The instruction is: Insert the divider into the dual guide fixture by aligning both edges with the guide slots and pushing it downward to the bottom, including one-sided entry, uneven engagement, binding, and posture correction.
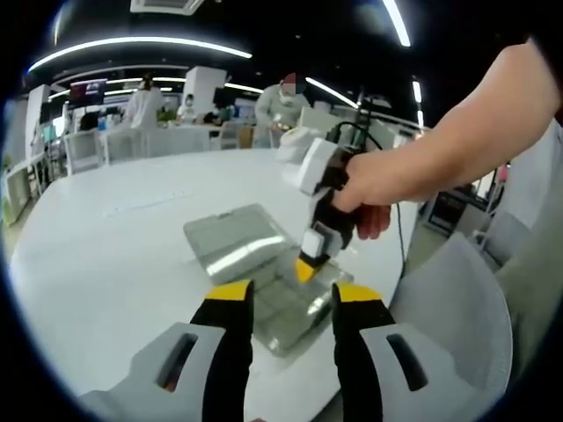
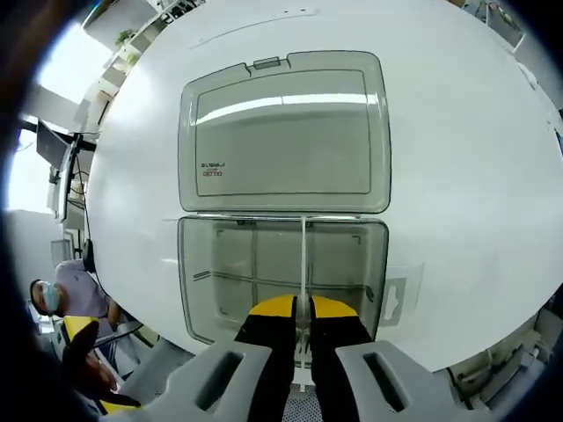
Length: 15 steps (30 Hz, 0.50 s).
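Divider: a thin clear strip (image 2: pixel 304 264) stands on edge inside the lower tray, running down the tray's middle toward the right gripper; its near end sits between that gripper's yellow tips.
Fixture: a clear plastic organiser box (image 2: pixel 281 281) lies open on the round white bench (image 2: pixel 466 176), with cross ribs visible in the tray.
Lid: the hinged lid (image 2: pixel 286 132) lies flat on the bench, joined to the tray's far edge, with a small latch tab on its far rim.
Right gripper: its tips (image 2: pixel 303 308) are pressed close together on the divider's near end; in the left gripper view it (image 1: pixel 308 264) points steeply down into the box (image 1: pixel 264 264), held by a person's hand (image 1: pixel 378 180).
Left gripper: its jaws (image 1: pixel 286 294) are spread apart, hovering over the near side of the box and holding nothing.
Seating: whether the divider's ends sit fully in their slots is hard to judge through the clear plastic.
Background: people sit at desks (image 1: pixel 176 136) beyond the bench.
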{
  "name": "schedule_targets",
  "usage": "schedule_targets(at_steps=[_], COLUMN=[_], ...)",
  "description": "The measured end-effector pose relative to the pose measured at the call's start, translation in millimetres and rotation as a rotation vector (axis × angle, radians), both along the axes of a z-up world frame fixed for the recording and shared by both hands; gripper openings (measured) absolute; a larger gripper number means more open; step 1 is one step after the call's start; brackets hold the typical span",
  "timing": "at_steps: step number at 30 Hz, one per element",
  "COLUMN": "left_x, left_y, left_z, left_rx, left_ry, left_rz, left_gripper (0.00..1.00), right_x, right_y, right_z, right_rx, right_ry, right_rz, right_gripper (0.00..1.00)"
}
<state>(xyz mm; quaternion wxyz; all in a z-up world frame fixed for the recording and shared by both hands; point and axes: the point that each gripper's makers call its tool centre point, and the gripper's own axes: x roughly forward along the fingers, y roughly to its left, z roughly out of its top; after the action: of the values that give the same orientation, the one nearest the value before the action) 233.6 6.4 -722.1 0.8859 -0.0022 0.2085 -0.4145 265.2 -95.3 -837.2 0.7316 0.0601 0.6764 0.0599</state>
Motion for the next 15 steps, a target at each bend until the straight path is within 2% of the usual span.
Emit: schedule_targets(at_steps=[15], left_x=[4.1], left_y=[2.9], left_z=[-3.6], left_rx=[0.000], left_ry=[0.001], left_rz=[0.003], left_gripper=[0.32], right_x=[-3.5], right_y=[0.4], right_z=[-1.7], right_rx=[-0.003], right_ry=[0.003], right_rz=[-0.014], right_gripper=[0.00])
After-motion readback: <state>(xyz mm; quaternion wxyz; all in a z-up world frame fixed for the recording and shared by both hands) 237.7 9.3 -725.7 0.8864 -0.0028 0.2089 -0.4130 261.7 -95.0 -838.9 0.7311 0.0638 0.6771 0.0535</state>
